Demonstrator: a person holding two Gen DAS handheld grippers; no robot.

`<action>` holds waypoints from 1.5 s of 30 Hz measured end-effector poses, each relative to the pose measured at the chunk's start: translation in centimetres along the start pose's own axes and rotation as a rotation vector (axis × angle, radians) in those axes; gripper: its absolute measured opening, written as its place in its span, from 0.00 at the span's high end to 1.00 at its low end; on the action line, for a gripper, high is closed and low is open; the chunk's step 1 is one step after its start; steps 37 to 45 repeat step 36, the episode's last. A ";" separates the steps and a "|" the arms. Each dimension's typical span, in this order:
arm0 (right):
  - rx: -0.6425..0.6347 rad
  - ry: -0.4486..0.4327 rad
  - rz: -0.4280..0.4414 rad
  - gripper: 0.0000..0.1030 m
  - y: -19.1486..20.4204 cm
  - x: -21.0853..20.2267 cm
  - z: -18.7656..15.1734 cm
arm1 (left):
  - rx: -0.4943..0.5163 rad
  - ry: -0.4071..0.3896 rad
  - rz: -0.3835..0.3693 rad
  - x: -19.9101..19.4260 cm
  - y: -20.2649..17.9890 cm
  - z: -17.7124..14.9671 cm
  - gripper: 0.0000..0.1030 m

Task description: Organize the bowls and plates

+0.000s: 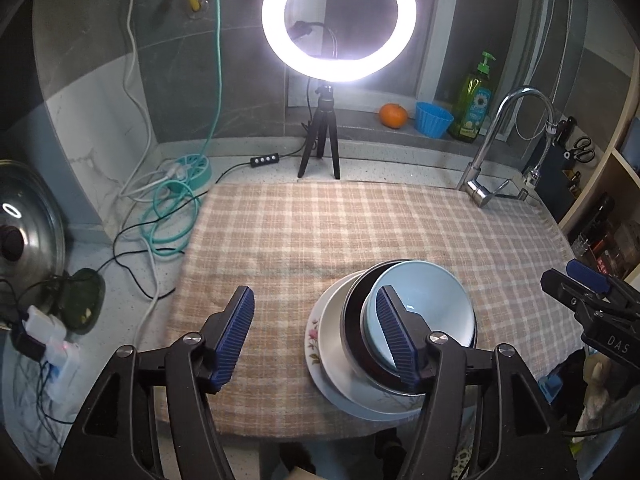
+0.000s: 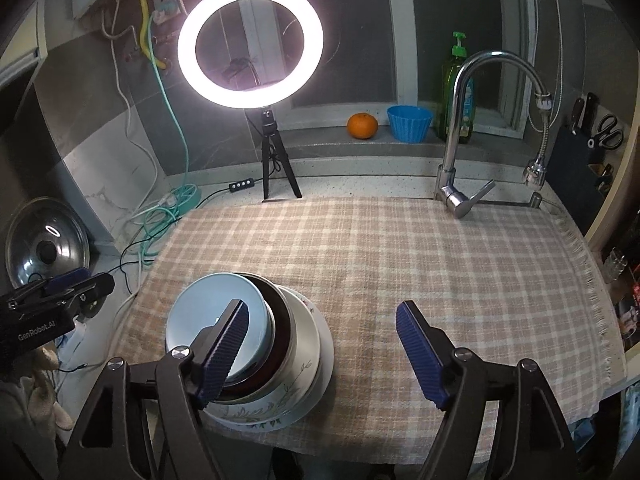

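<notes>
A stack stands near the front edge of the checked cloth [image 1: 304,232]. A pale blue bowl [image 1: 428,300] sits in a dark bowl [image 1: 352,320], on a floral white plate [image 1: 320,344]. In the right wrist view the blue bowl [image 2: 212,308], dark bowl [image 2: 280,312] and floral plate [image 2: 304,384] show at lower left. My left gripper [image 1: 316,336] is open and empty, its right finger in front of the stack. My right gripper [image 2: 324,352] is open and empty, its left finger in front of the stack. Each gripper shows at the other view's edge.
A ring light on a tripod [image 1: 320,148] stands at the back. A faucet [image 2: 460,184] is at the back right. An orange [image 2: 362,125], blue cup [image 2: 410,122] and soap bottle [image 2: 456,84] are on the sill. Cables [image 1: 168,208] and a pot lid [image 1: 28,236] are left.
</notes>
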State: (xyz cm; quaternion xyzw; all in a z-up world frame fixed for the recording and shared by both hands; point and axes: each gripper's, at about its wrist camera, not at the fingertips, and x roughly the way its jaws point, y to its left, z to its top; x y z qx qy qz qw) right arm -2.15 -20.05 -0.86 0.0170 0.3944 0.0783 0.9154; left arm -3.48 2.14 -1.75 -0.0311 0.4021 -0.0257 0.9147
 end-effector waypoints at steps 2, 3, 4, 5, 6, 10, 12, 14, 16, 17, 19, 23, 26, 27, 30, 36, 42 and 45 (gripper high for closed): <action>-0.016 -0.008 -0.012 0.28 0.3 0.0 0.0 | 0.003 -0.003 0.011 0.0 -0.1 0.1 0.39; -0.023 -0.012 -0.017 0.28 0.5 0.0 0.0 | 0.005 -0.004 0.011 0.0 -0.1 0.1 0.39; -0.030 -0.016 -0.020 0.28 0.5 0.0 0.0 | 0.003 -0.003 0.008 0.0 0.0 0.2 0.39; -0.033 -0.017 -0.021 0.28 0.6 -0.1 0.0 | -0.001 -0.001 0.004 0.0 -0.1 0.2 0.39; -0.035 -0.018 -0.022 0.28 0.6 0.0 0.0 | -0.003 0.001 0.003 0.0 -0.1 0.2 0.36; -0.033 -0.021 -0.023 0.28 0.5 0.0 -0.1 | -0.011 -0.003 0.005 0.0 -0.2 0.3 0.30; -0.032 -0.022 -0.027 0.28 0.5 0.0 -0.1 | -0.014 -0.005 0.009 0.0 -0.1 0.3 0.30; -0.032 -0.021 -0.025 0.28 0.4 0.0 0.0 | -0.016 -0.005 0.006 0.0 -0.1 0.4 0.30; -0.032 -0.022 -0.028 0.28 0.4 0.0 -0.1 | -0.016 -0.007 0.006 0.0 -0.1 0.4 0.30; -0.033 -0.021 -0.027 0.28 0.4 0.1 0.0 | -0.018 -0.006 0.005 0.0 -0.2 0.4 0.30; -0.033 -0.019 -0.025 0.28 0.4 0.1 0.0 | -0.019 -0.004 0.005 0.1 -0.2 0.5 0.30; -0.036 -0.014 -0.021 0.28 0.4 0.4 0.0 | -0.019 -0.005 0.008 0.1 -0.3 0.5 0.30; -0.035 -0.011 -0.018 0.28 0.3 0.5 0.0 | -0.024 -0.006 0.010 0.2 -0.3 0.5 0.30; -0.034 -0.010 -0.017 0.28 0.3 0.6 0.1 | -0.028 -0.005 0.008 0.2 -0.2 0.6 0.30; -0.034 -0.010 -0.018 0.28 0.3 0.6 0.0 | -0.031 -0.006 0.011 0.4 -0.2 0.6 0.30; -0.037 -0.005 -0.018 0.28 0.0 0.9 0.1 | -0.020 -0.029 0.018 0.3 -0.2 0.7 0.30; -0.037 -0.005 -0.018 0.28 0.0 0.9 0.1 | -0.020 -0.029 0.018 0.3 -0.2 0.7 0.30; -0.037 -0.005 -0.018 0.28 0.0 0.9 0.1 | -0.020 -0.029 0.018 0.3 -0.2 0.7 0.30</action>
